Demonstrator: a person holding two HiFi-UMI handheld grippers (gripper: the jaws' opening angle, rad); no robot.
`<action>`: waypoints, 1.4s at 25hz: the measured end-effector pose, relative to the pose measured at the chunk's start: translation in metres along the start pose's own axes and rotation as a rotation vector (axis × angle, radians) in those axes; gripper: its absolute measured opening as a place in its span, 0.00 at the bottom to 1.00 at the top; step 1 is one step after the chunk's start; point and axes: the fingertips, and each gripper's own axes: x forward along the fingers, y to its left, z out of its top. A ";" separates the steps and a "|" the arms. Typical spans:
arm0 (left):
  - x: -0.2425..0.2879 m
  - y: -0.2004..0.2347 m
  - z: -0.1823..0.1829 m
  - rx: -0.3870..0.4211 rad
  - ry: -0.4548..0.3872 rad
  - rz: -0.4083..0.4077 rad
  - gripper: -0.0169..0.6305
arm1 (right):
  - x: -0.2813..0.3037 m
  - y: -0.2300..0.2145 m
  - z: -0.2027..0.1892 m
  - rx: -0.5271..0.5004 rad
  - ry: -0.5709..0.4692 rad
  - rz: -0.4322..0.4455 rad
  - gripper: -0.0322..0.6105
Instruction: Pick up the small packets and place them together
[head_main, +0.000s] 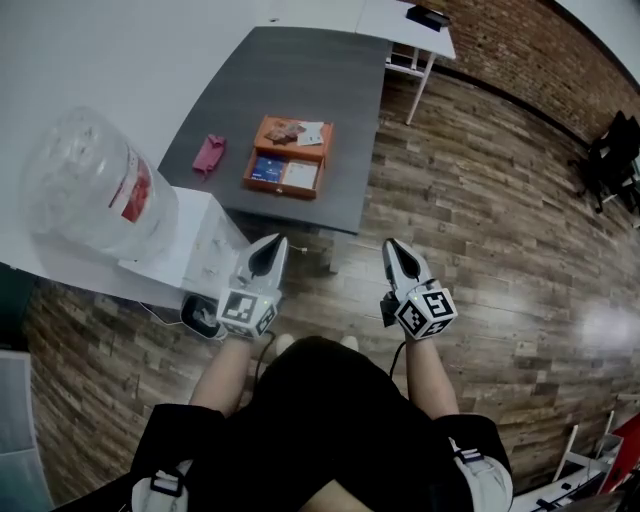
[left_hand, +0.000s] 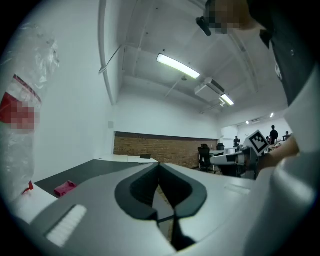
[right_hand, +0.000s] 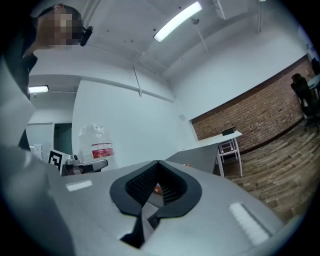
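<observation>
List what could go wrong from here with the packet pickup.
Both the left gripper and right gripper are shut and short of the table; arriving shut, they may shove the packets in the orange tray rather than grip them.
The left gripper is close to the water bottle and might bump it.
The pink packet lies apart from the tray, so it is easily missed.

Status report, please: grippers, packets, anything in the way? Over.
Left gripper, right gripper shut, empty. Packets in tray on table, untouched. Cooler close beside left gripper.
</observation>
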 end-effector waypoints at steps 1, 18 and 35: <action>-0.005 0.001 0.001 0.006 0.000 -0.008 0.03 | -0.001 0.005 -0.002 0.000 -0.003 -0.010 0.05; -0.047 0.046 -0.002 -0.030 -0.014 0.033 0.03 | 0.018 0.055 -0.011 -0.057 0.045 0.003 0.05; -0.061 0.052 -0.015 -0.155 -0.021 0.103 0.03 | 0.024 0.058 -0.018 -0.061 0.083 0.052 0.05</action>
